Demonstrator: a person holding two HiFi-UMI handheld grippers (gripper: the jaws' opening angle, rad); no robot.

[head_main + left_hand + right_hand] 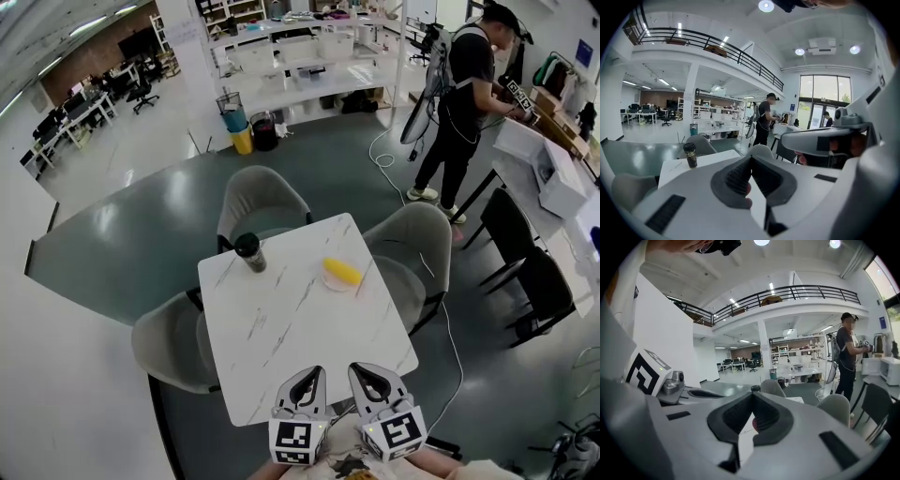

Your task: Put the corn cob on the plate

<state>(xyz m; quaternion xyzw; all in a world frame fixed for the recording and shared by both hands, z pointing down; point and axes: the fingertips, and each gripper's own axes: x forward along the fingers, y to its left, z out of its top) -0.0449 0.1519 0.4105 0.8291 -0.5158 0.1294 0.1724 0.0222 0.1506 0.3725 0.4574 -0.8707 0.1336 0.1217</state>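
**Item 1. White marble-patterned square table** [281, 328]. It carried every object listed below. Grey upholstered chairs [262, 202] stood along its far, left and right edges.

**Item 2. Yellow corn cob** [342, 272]. It lay on its side on the small pale pink round plate [328, 280], close to the right edge of the table and toward the far right corner. Nothing touched it.

**Item 3. Dark cylindrical lidded tumbler** [249, 251]. It stood upright at the far edge, toward the far left corner, well apart from the plate.

**Item 4. Left gripper** [309, 373]. It was held over the near edge of the table. Its dark ribbed pads [740, 176] were pressed together at the tips, with nothing pinched between them.

**Item 5. Right gripper** [364, 370]. It sat just beside the left one over the same near edge. Its jaws were likewise pressed together and it held nothing.

**Item 6. Step in hand.** By the look of things the placing was complete: the cob rested on the plate and both tools were well clear of it at the opposite edge.

**Item 7. Next move.** Probably none was needed for the cob. At most, the grippers had to be kept away from the plate so that the cob was not nudged off it.

**Item 8. Background.** A person in dark clothing [464, 103] stood at a bench well beyond the table.
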